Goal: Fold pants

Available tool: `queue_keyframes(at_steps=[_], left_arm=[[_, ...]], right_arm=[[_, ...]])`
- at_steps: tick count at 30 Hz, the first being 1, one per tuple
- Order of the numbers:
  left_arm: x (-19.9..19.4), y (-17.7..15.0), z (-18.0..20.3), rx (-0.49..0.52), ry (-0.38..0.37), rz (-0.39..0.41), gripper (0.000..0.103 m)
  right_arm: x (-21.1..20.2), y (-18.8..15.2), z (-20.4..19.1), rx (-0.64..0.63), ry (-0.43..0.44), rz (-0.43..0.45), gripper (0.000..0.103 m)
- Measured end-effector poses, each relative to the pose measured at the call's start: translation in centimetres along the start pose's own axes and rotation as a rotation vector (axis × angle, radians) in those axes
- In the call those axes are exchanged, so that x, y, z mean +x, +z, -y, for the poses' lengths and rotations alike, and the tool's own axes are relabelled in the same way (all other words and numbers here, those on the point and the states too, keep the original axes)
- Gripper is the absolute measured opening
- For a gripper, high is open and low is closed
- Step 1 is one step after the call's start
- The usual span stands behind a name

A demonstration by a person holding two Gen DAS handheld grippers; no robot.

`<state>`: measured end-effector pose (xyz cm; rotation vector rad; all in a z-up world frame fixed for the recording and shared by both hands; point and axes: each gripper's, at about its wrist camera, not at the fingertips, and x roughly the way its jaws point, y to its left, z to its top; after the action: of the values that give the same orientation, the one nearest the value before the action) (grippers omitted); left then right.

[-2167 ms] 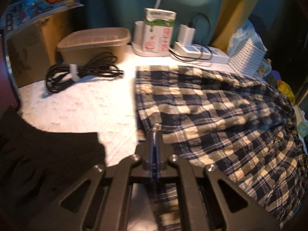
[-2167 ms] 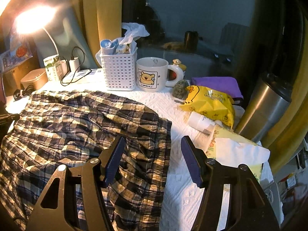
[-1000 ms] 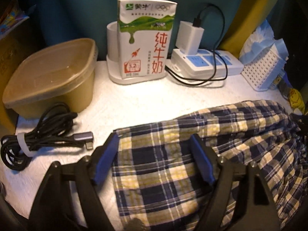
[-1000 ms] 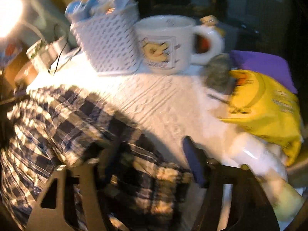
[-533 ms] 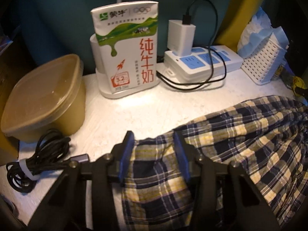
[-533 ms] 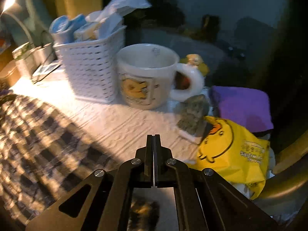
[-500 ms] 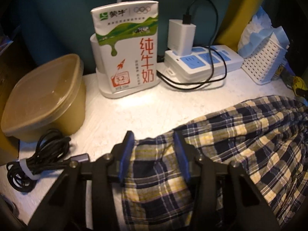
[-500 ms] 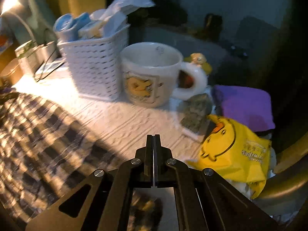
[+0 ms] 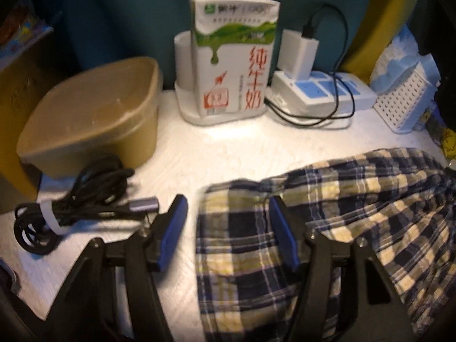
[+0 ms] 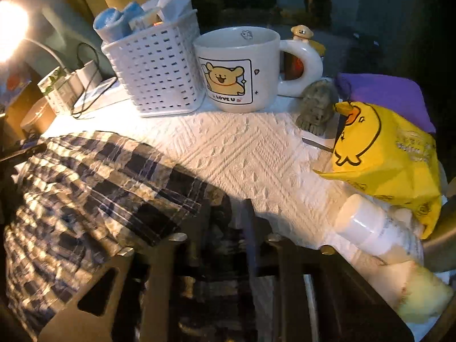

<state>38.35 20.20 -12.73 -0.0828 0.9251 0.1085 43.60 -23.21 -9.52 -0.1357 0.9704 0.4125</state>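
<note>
The plaid pants [image 9: 327, 222] lie folded over on the white textured table cover [image 9: 199, 154]. In the left wrist view my left gripper [image 9: 228, 216] is open, its blue-padded jaws astride the pants' far left corner without holding it. In the right wrist view the pants [image 10: 94, 182] lie at left, and their far right corner sits between the jaws of my right gripper [image 10: 226, 213]. The jaws stand a little apart and are blurred, in shadow.
At the back stand a tan lidded tub [image 9: 91, 114], a milk carton [image 9: 233, 59], a power strip with charger [image 9: 322, 91] and a white basket [image 10: 156, 71]. A coiled black cable [image 9: 77, 199] lies left. A mug [image 10: 239, 68], yellow bag [image 10: 382, 154] and white bottle [image 10: 370, 228] crowd the right.
Both grippers have opened: the left jaws spread wide and let go of the pants' corner, and the right jaws, shut half a second ago, now stand apart. The pants lie lower on the table.
</note>
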Motion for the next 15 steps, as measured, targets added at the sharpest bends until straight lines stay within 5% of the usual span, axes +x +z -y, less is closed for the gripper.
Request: queue_keyframes(at_steps=[2,6,8,15], left_arm=[[0.1,0.1,0.4,0.010,0.008,0.011,0.060],[0.3,0.6,2.1,0.078,-0.036,0.005,0.027],[0.4,0.8,3.0,0.114,-0.029,0.012,0.020],[0.8,3.3,4.9,0.136,-0.008,0.041,0.018]], right_arm=[[0.4,0.1,-0.3,-0.026,-0.018,0.022,0.003],[-0.1,1.1,-0.3,-0.048,-0.099,0.089,0.002],[-0.4,1.7,-0.1,-0.039,-0.126,0.137,0.001],[0.3,4.3,1.2,0.010,-0.201,0.182,0.001]])
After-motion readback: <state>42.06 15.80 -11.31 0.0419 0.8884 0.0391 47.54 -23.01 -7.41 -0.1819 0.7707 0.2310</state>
